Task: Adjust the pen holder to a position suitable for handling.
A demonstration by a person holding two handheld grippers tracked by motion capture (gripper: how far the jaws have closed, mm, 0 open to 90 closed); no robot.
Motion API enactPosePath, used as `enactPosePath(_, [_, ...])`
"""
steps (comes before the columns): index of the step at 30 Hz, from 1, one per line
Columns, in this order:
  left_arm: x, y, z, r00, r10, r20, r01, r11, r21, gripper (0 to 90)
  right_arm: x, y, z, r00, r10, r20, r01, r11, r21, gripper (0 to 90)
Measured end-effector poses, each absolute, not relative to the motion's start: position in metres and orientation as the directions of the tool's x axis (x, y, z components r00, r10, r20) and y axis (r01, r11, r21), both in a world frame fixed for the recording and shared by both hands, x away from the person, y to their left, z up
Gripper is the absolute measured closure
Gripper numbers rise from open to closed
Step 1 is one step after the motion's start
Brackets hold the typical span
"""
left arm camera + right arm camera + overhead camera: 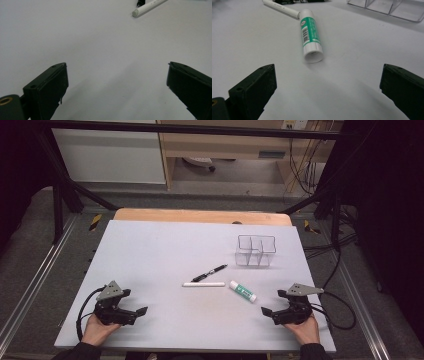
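My right gripper (328,86) has its jaws wide apart and empty, low over the worktop (150,255); the left gripper (117,87) likewise. The glue stick (311,35) lies just ahead of the right jaws. I judge it light, stiff, smooth and liable to roll; I'd pinch it mid-barrel, across its width.

Right gripper (328,82) jaws wide apart, nothing between. Glue stick (310,35) lies ahead; white pen (280,8) beyond, possibly touching its cap.

The glue stick (311,35) bears a barcode; its print is unreadable.
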State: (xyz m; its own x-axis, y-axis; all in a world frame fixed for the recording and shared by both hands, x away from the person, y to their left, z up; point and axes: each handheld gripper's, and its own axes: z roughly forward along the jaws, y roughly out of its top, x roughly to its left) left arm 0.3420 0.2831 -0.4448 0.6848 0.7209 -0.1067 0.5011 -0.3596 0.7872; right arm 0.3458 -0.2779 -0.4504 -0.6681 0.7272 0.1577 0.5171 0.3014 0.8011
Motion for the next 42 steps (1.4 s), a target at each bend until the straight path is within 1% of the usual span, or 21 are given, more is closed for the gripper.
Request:
enactPosePath(5, [0.342, 0.283, -0.445, 0.684, 0.721, -0.105, 0.501, -0.360, 0.787, 3.7, 0.345, -0.278, -0.450, -0.669, 0.726, 0.158, 0.514, 0.299, 0.804, 1.6])
enactPosePath(14, [0.341, 0.283, -0.445, 0.684, 0.723, -0.103, 0.501, -0.362, 0.786, 3.8, 0.345, -0.274, -0.446, -0.683, 0.719, 0.126, 0.494, 0.327, 0.806, 1.6])
enactPosePath(21, [0.342, 0.284, -0.446, 0.682, 0.723, -0.108, 0.505, -0.358, 0.785, 3.8, 0.345, -0.268, -0.439, -0.702, 0.710, 0.065, 0.448, 0.368, 0.815, 1.6])
enactPosePath(42, [0.342, 0.284, -0.446, 0.679, 0.727, -0.100, 0.506, -0.365, 0.782, 4.0, 0.361, -0.243, -0.413, -0.730, 0.678, -0.087, 0.357, 0.488, 0.797, 2.3])
